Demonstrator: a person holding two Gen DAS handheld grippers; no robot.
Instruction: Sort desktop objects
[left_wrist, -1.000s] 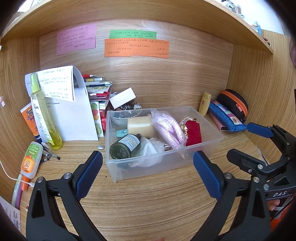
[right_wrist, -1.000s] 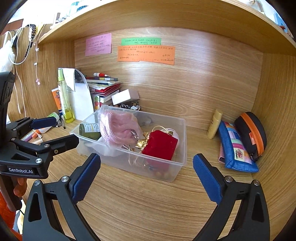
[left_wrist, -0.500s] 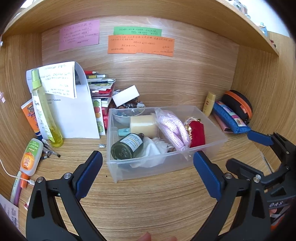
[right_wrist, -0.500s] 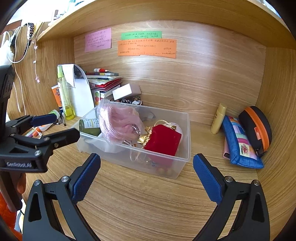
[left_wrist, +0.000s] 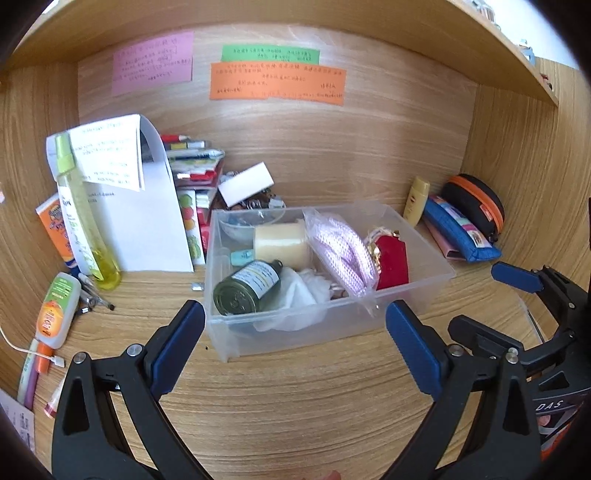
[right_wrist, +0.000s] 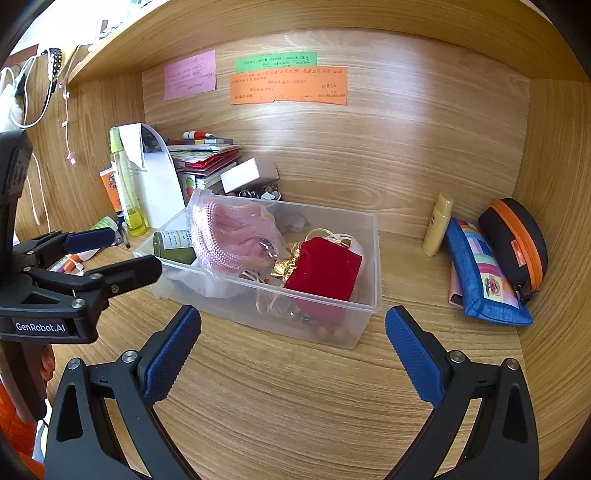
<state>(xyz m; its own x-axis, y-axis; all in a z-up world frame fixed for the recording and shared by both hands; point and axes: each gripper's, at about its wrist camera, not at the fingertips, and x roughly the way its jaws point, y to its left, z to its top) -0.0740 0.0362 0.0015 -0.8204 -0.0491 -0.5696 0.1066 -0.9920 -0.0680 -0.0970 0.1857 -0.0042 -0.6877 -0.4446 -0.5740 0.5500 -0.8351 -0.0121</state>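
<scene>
A clear plastic bin (left_wrist: 332, 326) stands mid-desk. It holds a green jar (left_wrist: 247, 291) on its side, a cream tape roll (left_wrist: 282, 243), white cloth (left_wrist: 306, 291), a bagged pink cord (left_wrist: 343, 251) and a red pouch (left_wrist: 393, 262). My left gripper (left_wrist: 293, 308) is open just in front of the bin's near wall, nothing between its fingers. My right gripper (right_wrist: 292, 314) is open before the bin's (right_wrist: 373, 258) right front corner, near the red pouch (right_wrist: 325, 269) and pink cord (right_wrist: 232, 232). It holds nothing.
At the left stand a yellow spray bottle (left_wrist: 79, 218), an orange tube (left_wrist: 55, 232), a folded paper (left_wrist: 144, 221), books and a white box (left_wrist: 245, 182). A green-orange bottle (left_wrist: 59, 310) and pens lie nearby. At the right are a small yellow bottle (left_wrist: 415, 201), a blue pencil case (left_wrist: 458, 232) and a black-orange case (left_wrist: 476, 203).
Both views have drifted only slightly. The bin and its contents have not moved, and both grippers have stayed open and empty.
</scene>
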